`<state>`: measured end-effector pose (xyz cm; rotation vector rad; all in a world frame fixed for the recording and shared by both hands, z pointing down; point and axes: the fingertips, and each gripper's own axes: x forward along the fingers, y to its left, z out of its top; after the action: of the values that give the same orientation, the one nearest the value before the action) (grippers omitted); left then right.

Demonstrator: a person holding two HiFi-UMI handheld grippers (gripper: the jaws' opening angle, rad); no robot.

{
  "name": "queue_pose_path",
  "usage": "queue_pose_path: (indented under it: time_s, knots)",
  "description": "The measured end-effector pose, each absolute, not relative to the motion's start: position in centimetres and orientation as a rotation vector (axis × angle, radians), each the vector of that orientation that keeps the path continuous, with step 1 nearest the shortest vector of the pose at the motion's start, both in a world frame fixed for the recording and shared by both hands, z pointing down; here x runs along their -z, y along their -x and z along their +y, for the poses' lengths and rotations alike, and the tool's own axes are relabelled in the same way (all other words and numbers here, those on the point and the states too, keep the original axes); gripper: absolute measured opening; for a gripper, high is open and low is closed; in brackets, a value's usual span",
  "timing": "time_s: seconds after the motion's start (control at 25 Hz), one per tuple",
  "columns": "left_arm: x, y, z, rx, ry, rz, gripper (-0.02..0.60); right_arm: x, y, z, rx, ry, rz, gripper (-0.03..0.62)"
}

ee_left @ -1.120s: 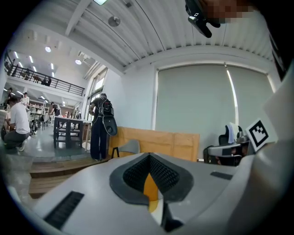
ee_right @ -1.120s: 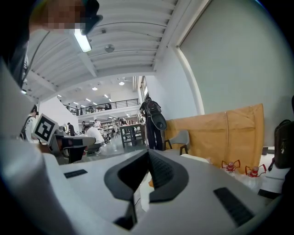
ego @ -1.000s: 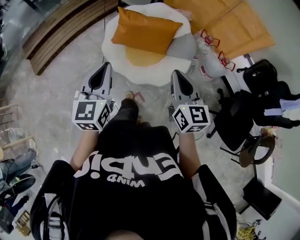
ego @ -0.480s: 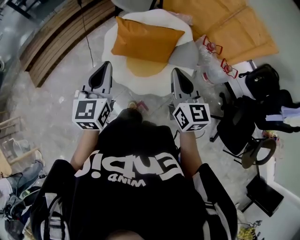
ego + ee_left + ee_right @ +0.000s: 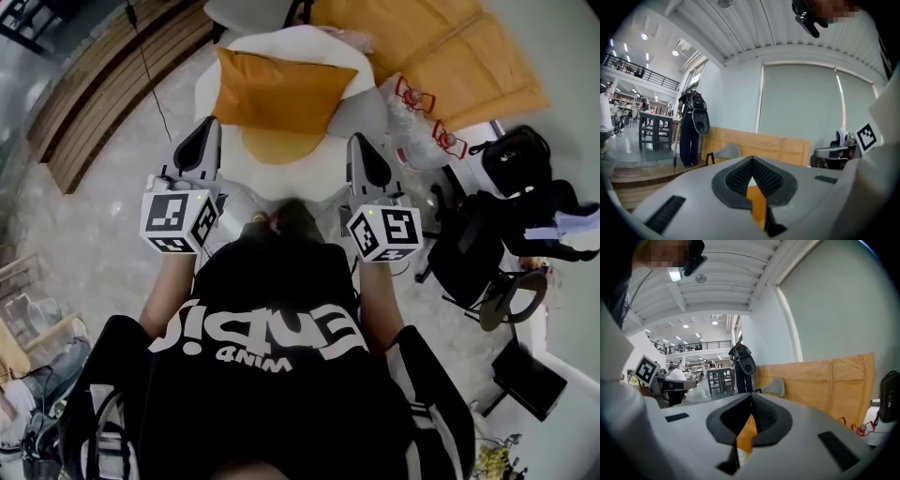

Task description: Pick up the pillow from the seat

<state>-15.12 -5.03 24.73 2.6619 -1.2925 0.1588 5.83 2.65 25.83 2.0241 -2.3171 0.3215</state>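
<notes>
Black T-shirt [image 5: 281, 384], white lettering [image 5: 267, 333]; grey left hand-held gripper [image 5: 207, 127], right hand-held gripper [image 5: 357, 141], square-marker cubes [image 5: 178, 220].

My left tool [image 5: 208, 128] and right tool [image 5: 357, 143] have smooth, matt grey plastic shells. Their pads [image 5: 736, 178] are black, finely dimpled and look rubbery. The pillow [image 5: 281, 89] is matt orange cloth, and the seat [image 5: 234, 164] looks like soft white plush. The floor [image 5: 103, 220] is grey speckled stone with a dull sheen. The step [image 5: 94, 103] is slatted brown wood, and the panels [image 5: 441, 47] are bare, tan plywood. My shirt [image 5: 272, 375] is black cloth with flat white print.
</notes>
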Motion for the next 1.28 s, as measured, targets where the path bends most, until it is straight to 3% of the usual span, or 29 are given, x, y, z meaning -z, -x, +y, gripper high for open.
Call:
queue_pose_path:
  time_s: [0.56,1.28]
  knots:
    - [-27.3,10.7,-9.9,-0.238,-2.599,-1.321,0.008,-28.7,-9.9,-3.5,-0.420,-1.937,-2.347,0.021]
    - [-42.9,6.0,-18.4,-0.470,-2.441,-1.364,0.008,-44.6,-16.2,-12.3,-0.687,-1.836,-2.278,0.021]
